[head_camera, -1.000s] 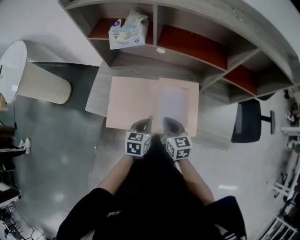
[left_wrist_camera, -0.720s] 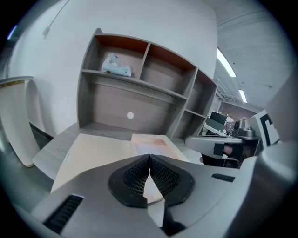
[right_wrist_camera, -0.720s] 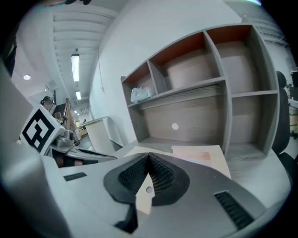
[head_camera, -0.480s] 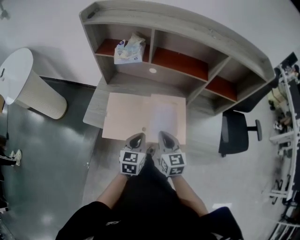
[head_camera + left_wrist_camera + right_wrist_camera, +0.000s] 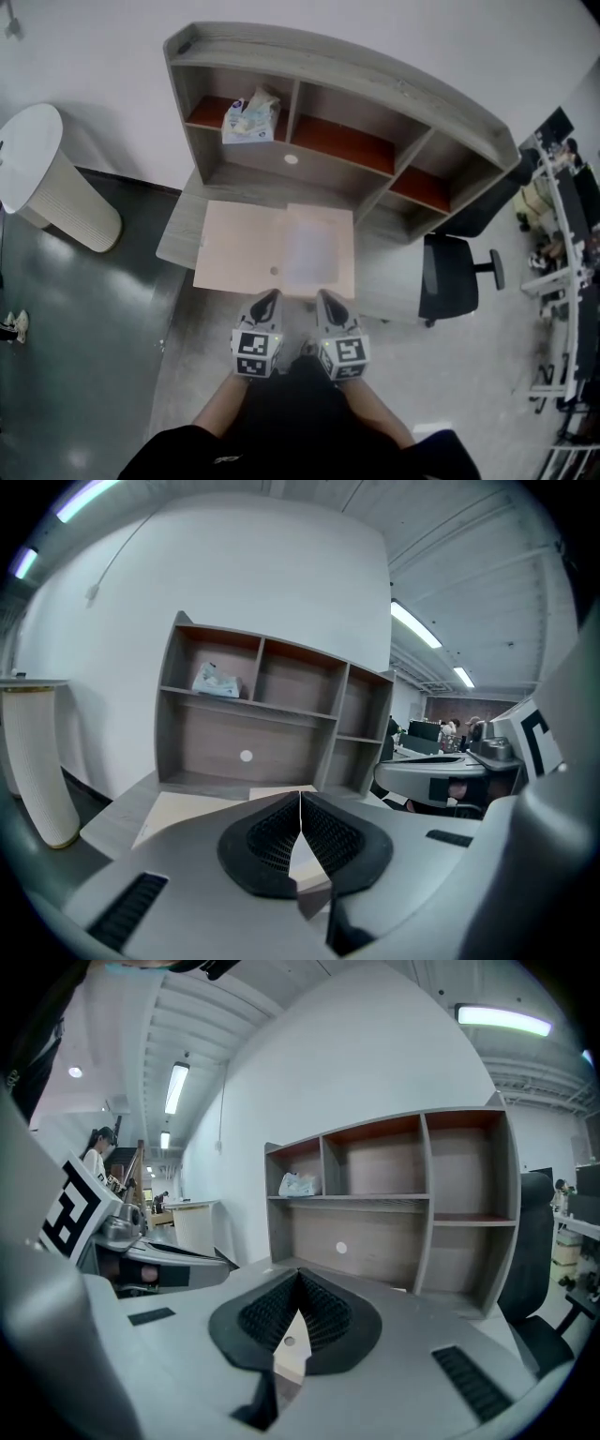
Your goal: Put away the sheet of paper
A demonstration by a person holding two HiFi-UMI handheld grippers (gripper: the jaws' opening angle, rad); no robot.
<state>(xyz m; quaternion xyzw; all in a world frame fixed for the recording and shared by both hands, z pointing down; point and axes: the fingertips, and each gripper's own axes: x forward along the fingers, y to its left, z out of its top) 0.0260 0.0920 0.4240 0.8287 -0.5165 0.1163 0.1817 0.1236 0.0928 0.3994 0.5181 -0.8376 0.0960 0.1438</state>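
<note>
left tool (image 5: 270,293), right tool (image 5: 321,293) backed off folder (image 5: 239,258); tissues (image 5: 249,117) in shelf's (image 5: 375,80) left bay.

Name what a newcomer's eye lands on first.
The left gripper and right gripper hang side by side at the near edge of the desk, jaws shut and empty. Beyond them a pale pink mat lies on the desk, a whitish sheet of paper on its right half. Behind stands a grey shelf unit with a tissue pack in its top left compartment.
</note>
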